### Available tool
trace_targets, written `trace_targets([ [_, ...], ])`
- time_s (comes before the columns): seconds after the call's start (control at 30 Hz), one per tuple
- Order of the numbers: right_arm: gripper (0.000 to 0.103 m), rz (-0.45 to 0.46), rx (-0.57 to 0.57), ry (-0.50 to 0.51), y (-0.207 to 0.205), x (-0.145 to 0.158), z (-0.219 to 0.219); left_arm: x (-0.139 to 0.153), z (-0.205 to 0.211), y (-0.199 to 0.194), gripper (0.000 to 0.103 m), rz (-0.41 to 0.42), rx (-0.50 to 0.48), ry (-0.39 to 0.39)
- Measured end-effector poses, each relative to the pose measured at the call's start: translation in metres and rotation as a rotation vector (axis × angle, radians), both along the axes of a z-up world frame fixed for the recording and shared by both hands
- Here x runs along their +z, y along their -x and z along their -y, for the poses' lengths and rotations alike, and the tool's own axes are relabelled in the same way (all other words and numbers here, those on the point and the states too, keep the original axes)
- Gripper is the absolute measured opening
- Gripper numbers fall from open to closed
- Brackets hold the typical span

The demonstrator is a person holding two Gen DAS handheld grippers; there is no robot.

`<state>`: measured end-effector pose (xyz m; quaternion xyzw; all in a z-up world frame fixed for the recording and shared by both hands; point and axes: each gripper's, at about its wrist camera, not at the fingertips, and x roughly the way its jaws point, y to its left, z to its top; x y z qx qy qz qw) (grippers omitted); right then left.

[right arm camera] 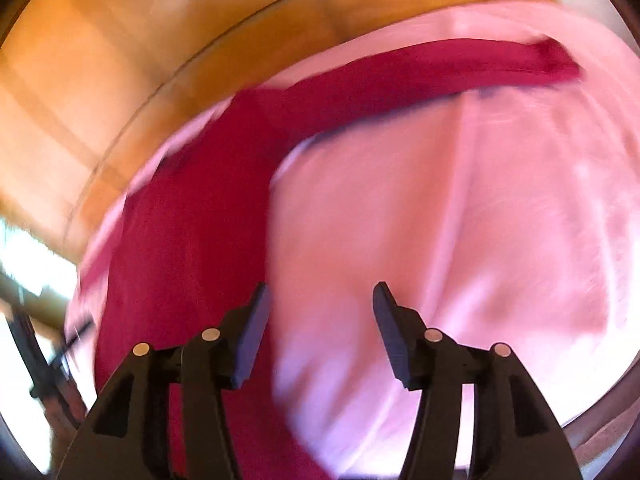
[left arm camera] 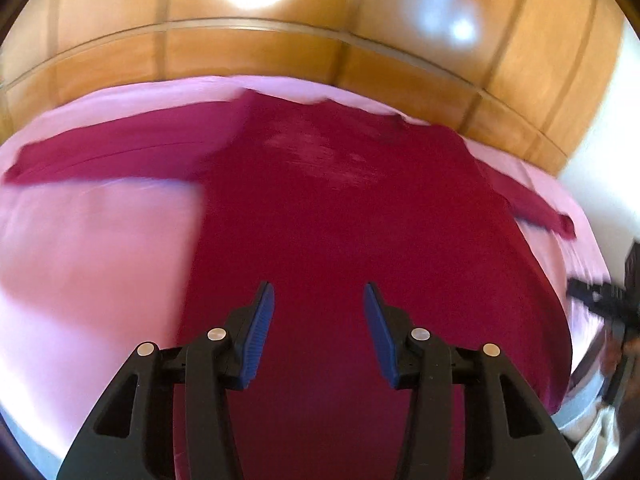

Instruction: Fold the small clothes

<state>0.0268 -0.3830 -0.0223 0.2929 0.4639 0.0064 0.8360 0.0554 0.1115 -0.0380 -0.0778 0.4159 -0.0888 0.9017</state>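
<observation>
Left gripper [left arm camera: 319, 300] right up close, blue pads [left arm camera: 260, 332] spread apart, nothing between them, hovering over the near hem of the dark red long-sleeved top [left arm camera: 340, 208]. The top lies flat on the pink sheet [left arm camera: 88, 248], sleeves stretched out left and right. Right gripper [right arm camera: 322, 300] gapes too, empty, above sheet just right of the top's edge. Wooden panelling [left arm camera: 280, 52] runs beyond, blurred.

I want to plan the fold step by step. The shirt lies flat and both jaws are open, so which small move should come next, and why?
Probably bring the left gripper to the left sleeve and fold it over the body. The red shirt lies spread on the pink sheet, both sleeves lie stretched out, and nothing is between either gripper's jaws. The right gripper could then do the same with the other sleeve.
</observation>
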Motion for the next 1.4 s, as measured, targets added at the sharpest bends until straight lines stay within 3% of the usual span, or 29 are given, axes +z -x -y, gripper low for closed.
trace_targets([
  [0.17, 0.053, 0.016, -0.322, -0.127, -0.027, -0.019, 0.096, -0.026, 0.043, -0.031, 0.045, -0.045, -0.059, -0.058],
  [0.3, 0.049, 0.033, -0.516, -0.185, -0.051, -0.033, 0.16, -0.039, 0.051, -0.033, 0.069, -0.025, -0.065, -0.081],
  [0.43, 0.045, 0.028, -0.588, -0.171, -0.075, -0.041, 0.206, -0.044, 0.052, -0.035, 0.075, -0.008, -0.078, -0.09],
  [0.57, 0.043, 0.011, -0.607, -0.118, -0.106, -0.047, 0.219, -0.046, 0.055, -0.042, 0.08, -0.007, -0.078, -0.078],
  [0.6, 0.039, -0.008, -0.605, -0.094, -0.116, -0.049, 0.221, -0.046, 0.058, -0.045, 0.082, -0.006, -0.081, -0.083],
  [0.67, 0.012, -0.064, -0.585, 0.003, -0.13, -0.044, 0.226, -0.047, 0.06, -0.046, 0.084, -0.004, -0.085, -0.088],
  [0.7, 0.006, -0.066, -0.576, 0.027, -0.132, -0.039, 0.221, -0.047, 0.059, -0.046, 0.084, -0.003, -0.086, -0.085],
  [0.9, 0.006, 0.087, -0.576, 0.105, -0.127, 0.024, 0.206, -0.048, 0.058, -0.046, 0.089, 0.006, -0.101, -0.062],
  [1.0, 0.006, 0.179, -0.51, 0.118, -0.135, 0.06, 0.179, -0.048, 0.057, -0.046, 0.092, 0.007, -0.112, -0.045],
  [1.2, 0.006, 0.305, -0.209, 0.099, -0.171, 0.105, 0.074, -0.044, 0.061, -0.049, 0.099, -0.019, -0.14, -0.052],
  [1.4, 0.006, 0.315, 0.109, 0.081, -0.22, 0.103, -0.072, -0.036, 0.053, -0.055, 0.099, -0.064, -0.154, 0.011],
])
